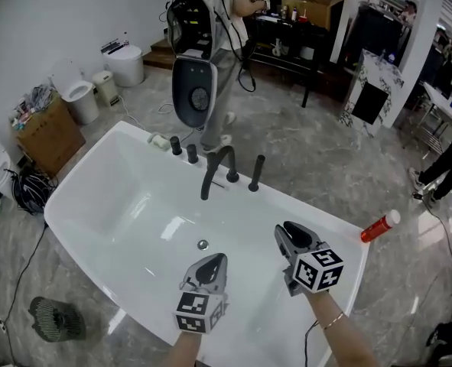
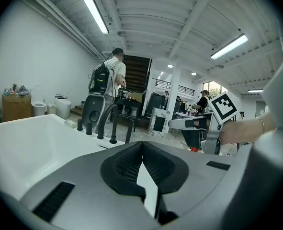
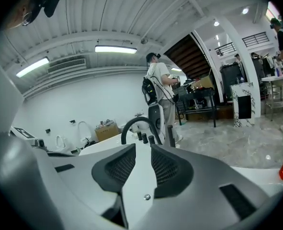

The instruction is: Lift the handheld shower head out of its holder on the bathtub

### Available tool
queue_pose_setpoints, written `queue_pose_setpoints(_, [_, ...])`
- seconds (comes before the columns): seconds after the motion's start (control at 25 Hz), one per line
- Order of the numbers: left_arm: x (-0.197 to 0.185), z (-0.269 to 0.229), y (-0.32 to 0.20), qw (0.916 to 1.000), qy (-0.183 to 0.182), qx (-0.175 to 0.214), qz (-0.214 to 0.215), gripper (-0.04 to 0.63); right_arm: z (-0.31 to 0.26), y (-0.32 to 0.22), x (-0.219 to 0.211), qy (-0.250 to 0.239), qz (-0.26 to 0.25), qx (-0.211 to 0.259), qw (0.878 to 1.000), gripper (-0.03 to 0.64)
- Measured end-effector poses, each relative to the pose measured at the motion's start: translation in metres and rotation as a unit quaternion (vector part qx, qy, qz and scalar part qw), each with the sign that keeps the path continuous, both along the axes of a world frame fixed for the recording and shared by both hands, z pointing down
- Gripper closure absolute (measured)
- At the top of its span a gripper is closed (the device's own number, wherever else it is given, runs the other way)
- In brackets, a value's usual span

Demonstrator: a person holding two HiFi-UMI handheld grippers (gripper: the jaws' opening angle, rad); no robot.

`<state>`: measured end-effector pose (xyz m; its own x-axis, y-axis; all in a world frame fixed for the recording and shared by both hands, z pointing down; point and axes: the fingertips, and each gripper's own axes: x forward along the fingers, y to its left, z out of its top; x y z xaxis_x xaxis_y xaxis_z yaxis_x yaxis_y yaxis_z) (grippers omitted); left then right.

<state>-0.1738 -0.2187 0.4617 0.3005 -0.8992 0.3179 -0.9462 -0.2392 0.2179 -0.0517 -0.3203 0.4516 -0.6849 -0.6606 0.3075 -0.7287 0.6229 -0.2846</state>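
- Shower head (image 1: 256, 173): upright in holder on tub (image 1: 103, 189) far rim, just R of faucet (image 1: 231, 167); nothing touching it.
- L tool (image 1: 212, 262): tips clenched together, empty; over basin nr near edge.
- R tool (image 1: 291, 234): released, gap btw pads, nothing in it; beside L tool, well short of far rim.
- Open basin btw tools & fittings.
- Red can (image 1: 380, 226) by tub's R edge.

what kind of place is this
Likely a showroom or test hall, not a home bathroom: the bathtub stands in open floor, loose toilets line the wall, and a work table stands behind.
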Motion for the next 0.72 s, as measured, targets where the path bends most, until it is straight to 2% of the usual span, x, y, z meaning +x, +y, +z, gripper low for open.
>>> queue_pose_setpoints(0.16, [0.025,0.027,-0.045,0.9998,-0.004,0.0,-0.017,0.575,0.044,-0.062,0.013,-0.016,-0.009,-0.024,1.0,0.515])
queue_pose_setpoints(0.28, [0.028,0.052,-0.071,0.9997,-0.007,-0.005,-0.024,0.575,0.078,-0.101,0.006,-0.019,-0.01,-0.025,0.999,0.515])
queue_pose_setpoints(0.72, [0.016,0.128,-0.138,0.9993,-0.013,-0.01,-0.034,0.575,0.195,-0.206,-0.028,0.033,-0.008,-0.001,0.999,0.511])
